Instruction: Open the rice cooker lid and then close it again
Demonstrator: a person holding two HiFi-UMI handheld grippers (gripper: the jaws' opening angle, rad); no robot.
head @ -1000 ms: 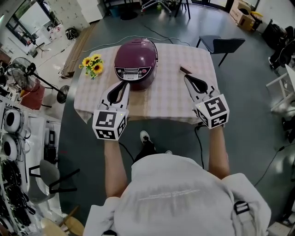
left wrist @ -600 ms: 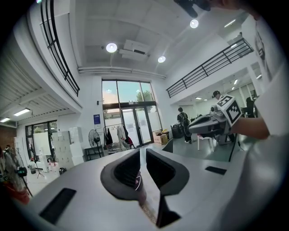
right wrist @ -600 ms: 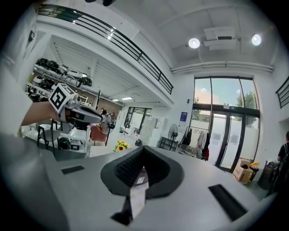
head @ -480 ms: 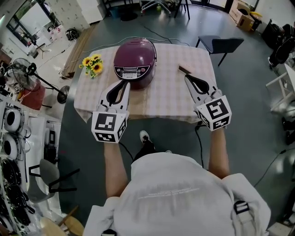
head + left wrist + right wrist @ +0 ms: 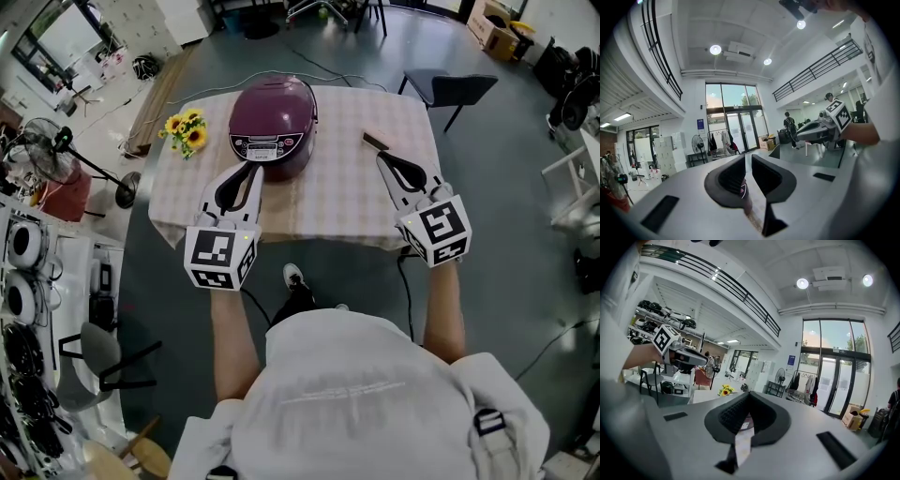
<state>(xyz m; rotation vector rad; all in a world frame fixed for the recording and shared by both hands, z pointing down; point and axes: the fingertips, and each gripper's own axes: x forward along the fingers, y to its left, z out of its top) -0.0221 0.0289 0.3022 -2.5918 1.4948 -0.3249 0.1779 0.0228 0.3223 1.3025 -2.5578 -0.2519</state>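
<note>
A: Where is the rice cooker (image 5: 274, 127), and how does its lid (image 5: 273, 108) lie?

B: It stands on the far half of the table (image 5: 347, 192), beside the sunflowers (image 5: 186, 129). The lid is down, flat on the body.

A: So which step is in hand?

B: I cannot settle it. A lid that is down fits the moment when it waits to be lifted, and also the moment when it is pressed down again (the two look the same from above). If it is to be opened, I judge the release at the front edge needs one tool on it.

A: And the tools?

B: The left tool (image 5: 249, 172) hovers just in front of the cooker's control panel, near it but not touching. Its jaws stand a little apart, with a narrow gap and nothing between them. The right tool (image 5: 382, 157) is well apart, over the right side of the table, with its jaws together and empty.

A: The pose of the arms?

B: Both forearms reach forward, almost parallel, and both tools point nearly level.
</note>
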